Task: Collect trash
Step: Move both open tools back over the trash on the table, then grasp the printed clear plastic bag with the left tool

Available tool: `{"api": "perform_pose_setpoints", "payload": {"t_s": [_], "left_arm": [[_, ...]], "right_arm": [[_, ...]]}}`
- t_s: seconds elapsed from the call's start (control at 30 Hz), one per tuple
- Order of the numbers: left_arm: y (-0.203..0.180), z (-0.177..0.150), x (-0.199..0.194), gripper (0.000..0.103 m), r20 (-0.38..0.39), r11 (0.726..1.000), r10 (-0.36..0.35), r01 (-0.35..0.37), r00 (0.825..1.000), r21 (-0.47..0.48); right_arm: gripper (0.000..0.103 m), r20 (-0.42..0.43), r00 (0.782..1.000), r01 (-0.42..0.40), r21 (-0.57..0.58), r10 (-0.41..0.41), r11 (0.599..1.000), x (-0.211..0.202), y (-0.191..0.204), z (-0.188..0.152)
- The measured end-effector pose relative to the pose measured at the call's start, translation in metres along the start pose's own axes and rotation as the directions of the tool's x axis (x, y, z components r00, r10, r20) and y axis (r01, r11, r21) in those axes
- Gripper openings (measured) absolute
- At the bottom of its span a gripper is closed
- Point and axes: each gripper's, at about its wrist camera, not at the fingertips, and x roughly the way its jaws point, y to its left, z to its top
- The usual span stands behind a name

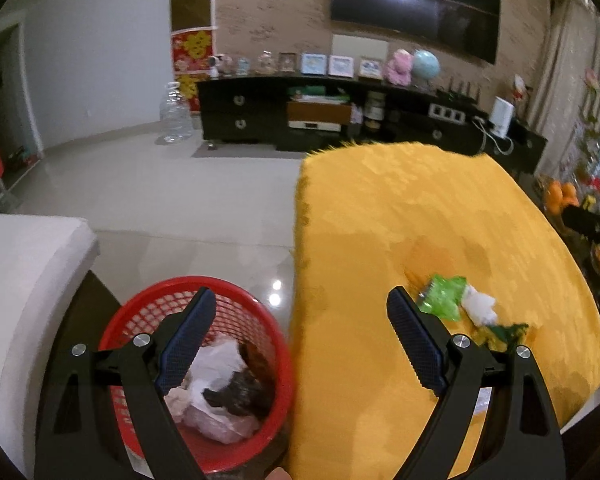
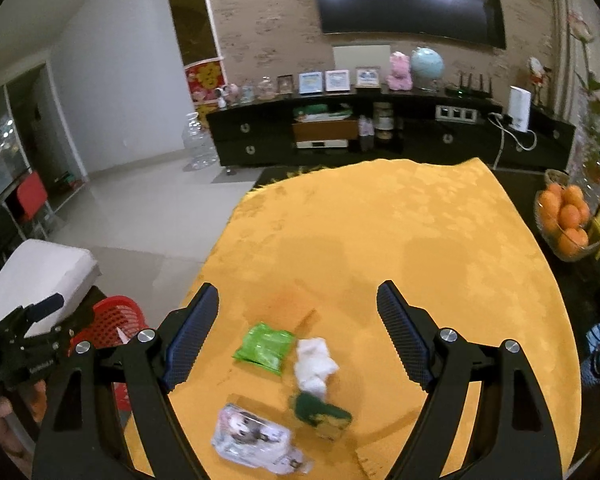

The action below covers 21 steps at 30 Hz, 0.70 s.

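Note:
A red mesh trash basket stands on the floor left of the table with the yellow cloth; it holds crumpled white plastic and dark scraps. My left gripper is open and empty, above the basket's right rim and the table edge. On the cloth lie a green wrapper, a crumpled white tissue, a dark green wrapper and a clear printed packet. My right gripper is open and empty above this litter. The green wrapper and tissue also show in the left wrist view.
A white padded seat stands left of the basket. A bowl of oranges sits at the table's right side. A dark TV cabinet and a large water bottle stand along the far wall across the tiled floor.

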Motion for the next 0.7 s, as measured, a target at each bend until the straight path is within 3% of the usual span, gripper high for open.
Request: {"api": "perform_pose_setpoints", "payload": {"t_s": [0.37,0.47,0.7], "left_arm": [[-0.073,-0.025,0.021,0.085,-0.09,0.978,-0.103,0.117,0.991,0.172],[-0.091,-0.033,0.027,0.085,-0.125,0.966,-0.147,0.17,0.981,0.194],[-0.131,-0.054,0.044,0.085,-0.228,0.927,-0.249,0.3,0.941,0.226]], "right_arm": [[0.079,-0.018,0.999,0.033,0.04,-0.032,0.999,0.0,-0.025,-0.006],[0.079,-0.023,0.999,0.036,0.054,-0.035,0.998,0.0,-0.032,-0.008],[0.079,-0.04,0.999,0.038,0.076,-0.035,0.996,0.002,-0.041,-0.011]]}}
